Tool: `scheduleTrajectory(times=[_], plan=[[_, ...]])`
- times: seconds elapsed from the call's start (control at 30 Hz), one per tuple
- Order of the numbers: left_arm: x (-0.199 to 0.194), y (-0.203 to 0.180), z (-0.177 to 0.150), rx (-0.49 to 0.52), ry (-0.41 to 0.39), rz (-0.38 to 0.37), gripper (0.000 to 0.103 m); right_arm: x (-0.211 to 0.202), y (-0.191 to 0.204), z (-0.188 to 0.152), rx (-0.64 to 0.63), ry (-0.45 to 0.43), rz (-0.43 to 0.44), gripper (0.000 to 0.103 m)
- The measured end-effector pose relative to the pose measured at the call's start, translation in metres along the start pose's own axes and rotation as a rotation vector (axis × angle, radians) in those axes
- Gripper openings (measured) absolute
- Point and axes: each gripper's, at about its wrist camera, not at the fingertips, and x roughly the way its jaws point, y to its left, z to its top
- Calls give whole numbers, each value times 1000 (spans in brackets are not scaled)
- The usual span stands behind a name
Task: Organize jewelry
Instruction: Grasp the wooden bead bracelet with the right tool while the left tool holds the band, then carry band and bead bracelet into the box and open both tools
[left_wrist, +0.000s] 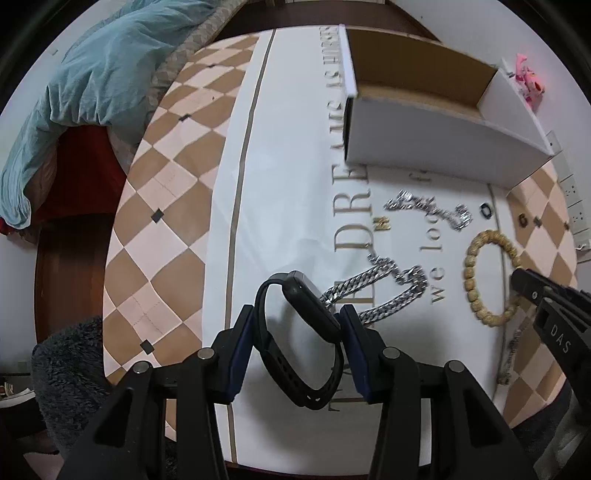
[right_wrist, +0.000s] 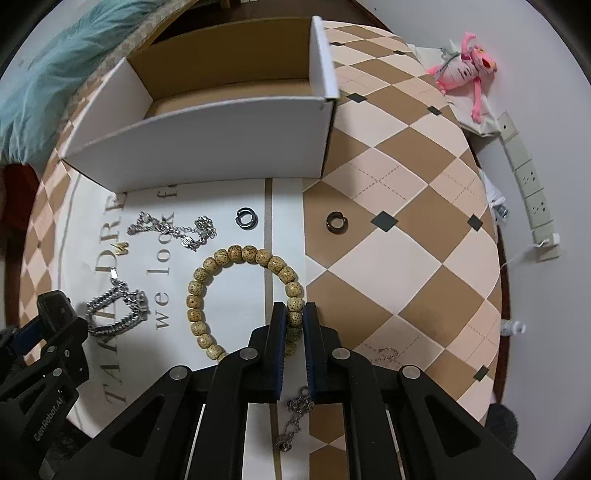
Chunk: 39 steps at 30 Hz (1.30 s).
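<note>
Jewelry lies scattered on a round table (right_wrist: 406, 258) covered in a brown-and-cream checked cloth and a white printed runner (left_wrist: 280, 184), just in front of an open white cardboard box (right_wrist: 207, 147). The right claw (right_wrist: 295, 314) is clamped on one side of a wooden bead bracelet (right_wrist: 221, 280), a speckled bead pinched between its blue-padded fingers. The left claw (left_wrist: 297, 321) grips a black smartwatch (left_wrist: 303, 332), its pads pressing the looped strap on either side, the watch face tilted above the runner. Beside the watch rests a heavy silver chain (left_wrist: 376, 291); nearer the box lies a finer silver chain (right_wrist: 173, 229), with a dark ring (right_wrist: 246, 218) and a bronze-coloured ring (right_wrist: 336, 222) well apart to its right. Another thin chain (right_wrist: 295, 417) trails beneath the right claw. A pink plush toy (right_wrist: 465, 70) sits beyond the table's far edge.
</note>
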Motion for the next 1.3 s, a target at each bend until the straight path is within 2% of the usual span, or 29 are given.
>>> scheduleTrajectory(times=[0.27, 0.47, 0.63, 0.77, 0.93, 1.07, 1.3], plan=[[-58, -13, 15, 13, -98, -77, 43, -55, -3, 2, 3, -90, 81, 9], [-93, -23, 40, 26, -169, -138, 43, -93, -11, 35, -20, -170, 109, 9], [-103, -25, 66, 22, -181, -185, 43, -125, -18, 66, -23, -242, 137, 9], [-106, -27, 86, 26, -195, -197, 43, -135, -24, 94, -13, -267, 174, 9], [-96, -26, 115, 17, -177, -221, 43, -133, -27, 131, -1, -255, 230, 9], [-83, -25, 137, 10, -155, -236, 43, -113, -25, 157, 0, -200, 260, 9], [-56, -28, 163, -6, -76, -312, 46, -79, -16, 181, -16, -117, 279, 9]])
